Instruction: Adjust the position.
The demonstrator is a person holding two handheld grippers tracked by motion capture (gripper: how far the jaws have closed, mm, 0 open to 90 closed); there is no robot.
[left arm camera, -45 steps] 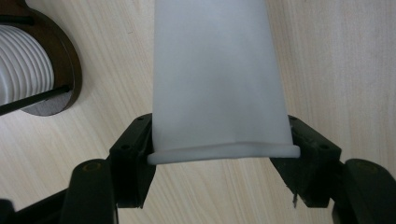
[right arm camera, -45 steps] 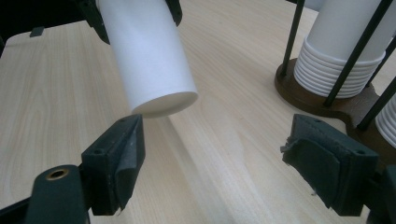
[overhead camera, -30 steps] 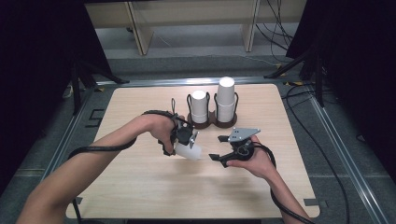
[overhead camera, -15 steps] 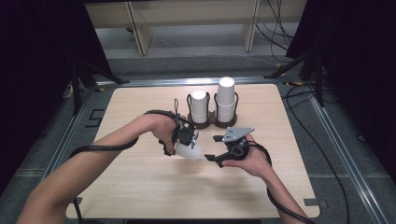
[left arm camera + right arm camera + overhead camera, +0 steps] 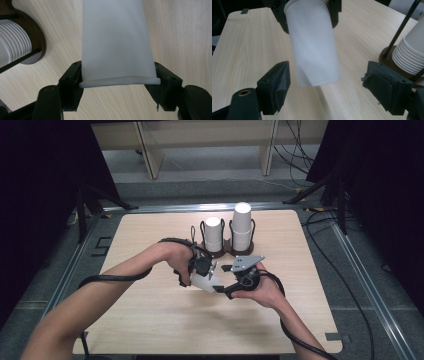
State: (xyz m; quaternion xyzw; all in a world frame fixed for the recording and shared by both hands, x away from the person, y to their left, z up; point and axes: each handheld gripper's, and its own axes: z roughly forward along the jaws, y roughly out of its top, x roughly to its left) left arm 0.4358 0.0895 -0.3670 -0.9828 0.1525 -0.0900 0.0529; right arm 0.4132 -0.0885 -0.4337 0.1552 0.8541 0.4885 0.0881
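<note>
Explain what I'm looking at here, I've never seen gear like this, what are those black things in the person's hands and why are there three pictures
A person sits at a wooden table and holds a hand tool in each hand. Each tool ends in a two-jaw claw and trails a cable.

The high view comes from a camera above the table. The other two come from small cameras riding on the tools, each looking along its own black jaws.

The left claw is clamped on a white paper cup near its rim. The left gripper view shows that close up, and the cup lies tipped over above the table.

The right claw faces the cup's closed end; its jaws have just been closing a little, with the cup between them but not yet touched.

At the back of the table a dark rack holds two stacks of white cups.
</note>
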